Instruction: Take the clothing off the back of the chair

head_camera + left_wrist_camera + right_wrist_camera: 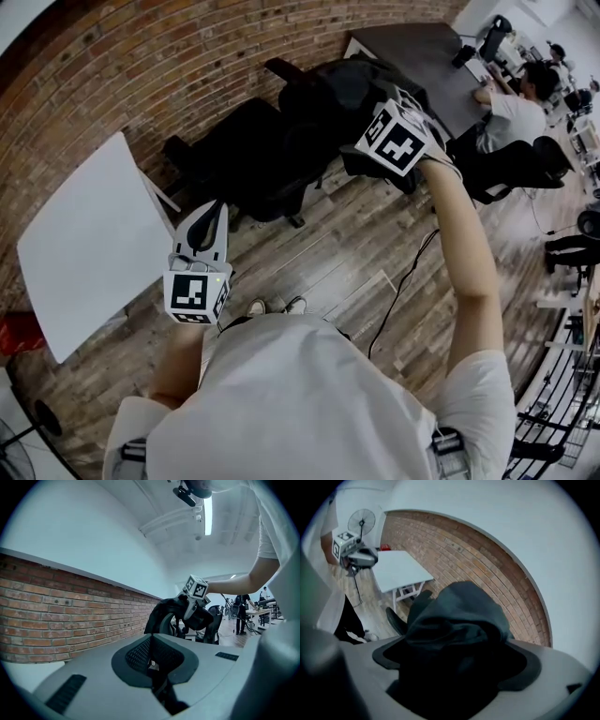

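My right claw (454,681), jaws spread wide, sits over the dark clothing (459,616) bunched on the chair (165,623) back; fabric lies between the jaws, unpinched. My left claw (151,658) hangs closed and empty, well apart. The reach looks done: next, clamp and lift clear.

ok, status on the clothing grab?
Left gripper shut, empty, off to the side. Right gripper open, jaws either side of the clothing, not gripped. Clothing bunched on the chair back. Nothing blocking.
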A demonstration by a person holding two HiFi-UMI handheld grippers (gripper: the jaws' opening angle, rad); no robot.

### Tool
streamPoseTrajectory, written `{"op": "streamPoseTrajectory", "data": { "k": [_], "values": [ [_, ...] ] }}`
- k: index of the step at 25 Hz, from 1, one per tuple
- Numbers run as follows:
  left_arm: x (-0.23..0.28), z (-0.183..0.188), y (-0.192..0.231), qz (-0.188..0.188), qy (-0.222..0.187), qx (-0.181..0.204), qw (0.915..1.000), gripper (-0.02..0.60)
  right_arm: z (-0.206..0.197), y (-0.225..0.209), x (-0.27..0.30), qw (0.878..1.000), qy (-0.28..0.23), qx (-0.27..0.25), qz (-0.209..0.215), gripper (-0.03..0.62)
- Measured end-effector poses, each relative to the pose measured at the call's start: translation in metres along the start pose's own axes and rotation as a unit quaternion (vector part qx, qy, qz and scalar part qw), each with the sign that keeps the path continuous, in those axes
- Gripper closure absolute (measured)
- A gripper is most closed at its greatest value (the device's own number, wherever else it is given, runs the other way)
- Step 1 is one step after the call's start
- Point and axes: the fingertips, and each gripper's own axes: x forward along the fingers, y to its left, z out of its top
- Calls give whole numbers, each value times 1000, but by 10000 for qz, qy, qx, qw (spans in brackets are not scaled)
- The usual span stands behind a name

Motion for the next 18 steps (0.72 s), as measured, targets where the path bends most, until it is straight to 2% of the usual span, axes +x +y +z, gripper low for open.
{"op": "streamPoseTrajectory", "data": {
  "k": [3, 5, 10, 11, 14, 18],
  "values": [
    [4, -2, -3, -17, 34, -16, 10000, 557, -17, -8, 0, 9976, 259, -342, -550, 48],
    [7, -3, -4, -43, 54, -23, 10000, 557, -21, -13, 1, 9959, 296, -401, -751, 48],
    [16, -1, -11, -114, 75, -16, 9999, 557, -26, -14, 16, 9973, 330, -281, -590, 53],
    [18, 0, -13, -133, 70, -13, 9999, 557, -26, -16, 17, 9969, 352, -326, -618, 73],
    [22, 3, -20, -186, 49, 8, 9998, 557, -27, -25, 15, 9945, 350, -581, -801, 233],
    [23, 3, -21, -199, 65, -12, 9998, 557, -26, -24, 13, 9931, 157, -809, -831, 294]
  ]
}}
